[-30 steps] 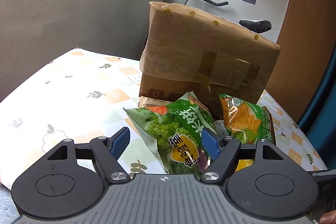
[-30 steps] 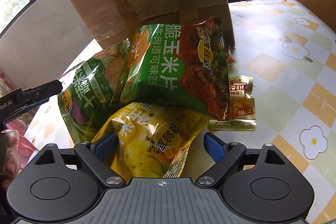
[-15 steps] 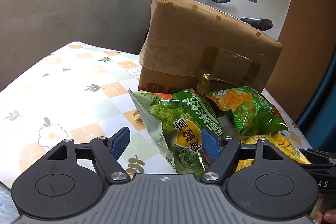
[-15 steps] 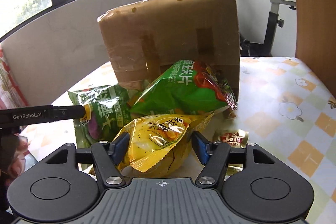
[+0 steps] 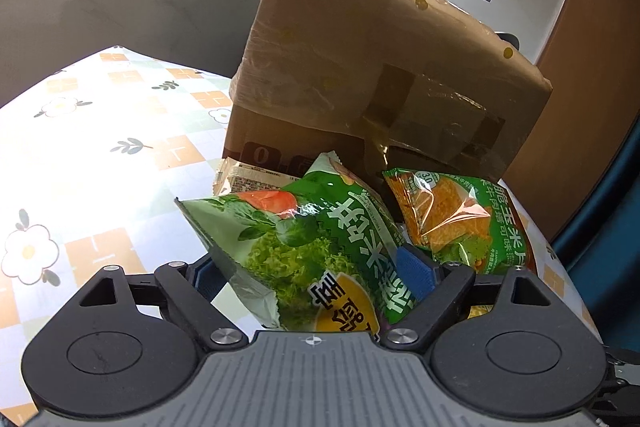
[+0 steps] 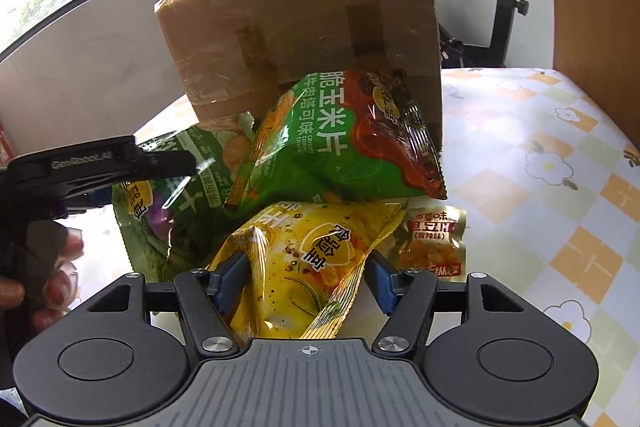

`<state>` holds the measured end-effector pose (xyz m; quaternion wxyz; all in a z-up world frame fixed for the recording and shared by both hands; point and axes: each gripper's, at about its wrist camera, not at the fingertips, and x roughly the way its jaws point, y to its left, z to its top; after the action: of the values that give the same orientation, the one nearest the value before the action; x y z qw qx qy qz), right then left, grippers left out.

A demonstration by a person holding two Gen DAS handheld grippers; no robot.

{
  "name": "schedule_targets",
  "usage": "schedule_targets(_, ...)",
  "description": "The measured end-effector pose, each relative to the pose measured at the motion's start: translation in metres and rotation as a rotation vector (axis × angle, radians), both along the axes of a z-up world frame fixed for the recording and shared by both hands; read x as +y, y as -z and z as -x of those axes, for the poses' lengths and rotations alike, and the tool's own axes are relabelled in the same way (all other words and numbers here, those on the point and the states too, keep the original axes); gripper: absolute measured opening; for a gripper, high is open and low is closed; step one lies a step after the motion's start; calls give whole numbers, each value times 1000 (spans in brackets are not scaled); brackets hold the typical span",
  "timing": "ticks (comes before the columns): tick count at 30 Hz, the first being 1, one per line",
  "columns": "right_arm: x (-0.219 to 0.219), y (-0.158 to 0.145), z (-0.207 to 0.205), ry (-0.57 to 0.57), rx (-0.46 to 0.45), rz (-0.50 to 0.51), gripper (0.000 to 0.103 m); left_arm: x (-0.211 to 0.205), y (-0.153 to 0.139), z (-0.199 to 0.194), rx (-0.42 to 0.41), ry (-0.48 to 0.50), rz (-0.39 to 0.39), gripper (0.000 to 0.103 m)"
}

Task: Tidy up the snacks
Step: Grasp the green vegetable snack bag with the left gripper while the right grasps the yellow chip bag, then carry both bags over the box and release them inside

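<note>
Flower-patterned cloth covers the table point(image 5: 100, 155) in the left wrist view, with a grey wall and a window behind. A taped cardboard box point(image 5: 372, 75) stands on it, one flap hanging over the snacks at its base. The left gripper point(image 5: 308, 271) has a green vegetable-chip bag point(image 5: 304, 247) between its fingers; the blue pad point(image 5: 414, 273) on one side presses the bag's edge, while the other pad is hidden behind the foil, so the bag looks clamped (I cannot be fully sure). Beside it lies a green-and-orange corn-chip bag point(image 5: 460, 219), and a small tan packet point(image 5: 248, 179) peeks out against the box.

Seen from the right wrist, the same cloth point(image 6: 540, 167) runs off toward a wooden panel, with an exercise bike behind the box point(image 6: 296, 23). The right gripper point(image 6: 308, 275) has its fingers partly closed on a yellow chip bag point(image 6: 316, 259), both blue pads touching its crinkled sides. On top of the yellow bag leans the corn-chip bag point(image 6: 340, 139), its upper end under the box flap. A small orange packet point(image 6: 436, 243) lies flat just beside the yellow bag. Off to one side, the left gripper point(image 6: 160, 163) reaches over the vegetable-chip bag point(image 6: 176, 195), held by a hand point(image 6: 48, 267).
</note>
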<state>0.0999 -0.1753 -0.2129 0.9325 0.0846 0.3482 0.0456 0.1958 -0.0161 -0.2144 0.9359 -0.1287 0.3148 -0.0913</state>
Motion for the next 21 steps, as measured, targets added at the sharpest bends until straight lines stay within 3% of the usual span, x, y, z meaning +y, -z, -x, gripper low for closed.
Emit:
schedule_targets(1,0,0,0,-1,-1,-1,60,0,1,0,-2,1,6,89)
schedule_targets(5,-2,2,-1,2,-2,-17,60,8,4,5,-17,8,16,72)
schedule_targets(7,-2,3,-1,1,-2,-18,60,12,2,10,-40,-11,7,70)
schedule_targets(21,2,-10,8,-16,-18,3,58,38,-26,67,-156,-111,-60,67)
